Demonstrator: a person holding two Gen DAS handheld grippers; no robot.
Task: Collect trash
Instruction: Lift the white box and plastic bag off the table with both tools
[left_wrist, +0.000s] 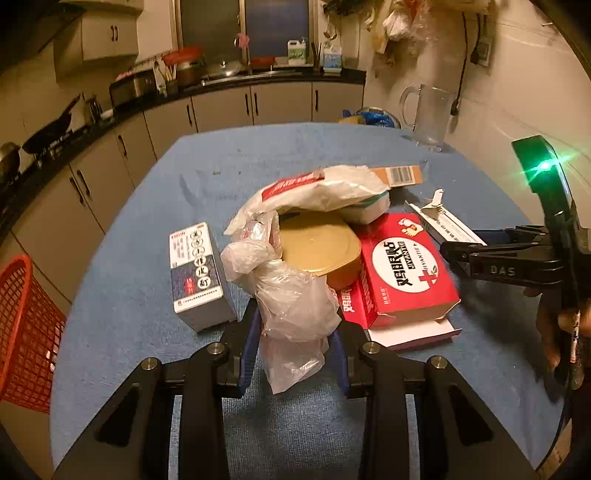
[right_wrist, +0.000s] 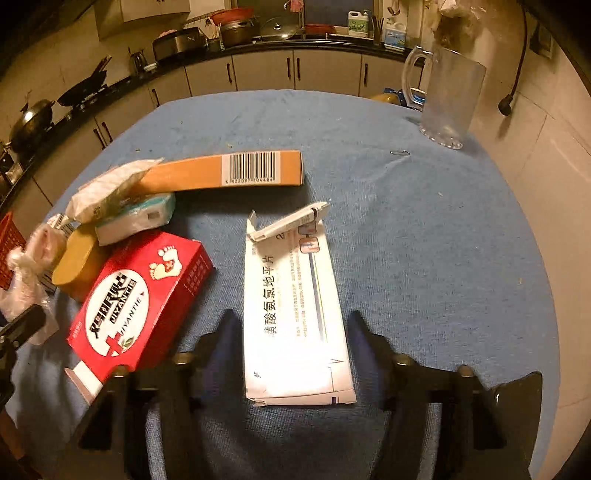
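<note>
My left gripper (left_wrist: 293, 334) is shut on a crumpled clear plastic bag (left_wrist: 295, 310), its blue pads pressing both sides of the bag low over the blue tablecloth. The bag leans against a gold round tin (left_wrist: 317, 247) and a red carton (left_wrist: 402, 266). In the right wrist view my right gripper (right_wrist: 293, 330) stands open astride a flattened white medicine box (right_wrist: 295, 314) lying on the cloth, with a narrow gap at each finger. From the left wrist view the right gripper (left_wrist: 448, 253) shows side-on beside that white box (left_wrist: 448, 225), with a hand (left_wrist: 554, 325) behind it.
A red mesh basket (left_wrist: 26, 332) stands off the table's left edge. A grey-white box (left_wrist: 197, 273), a white bag with a red label (left_wrist: 314, 192), an orange barcode box (right_wrist: 229, 170) and a teal tissue pack (right_wrist: 136, 218) lie mid-table. A glass pitcher (right_wrist: 447, 99) stands far right.
</note>
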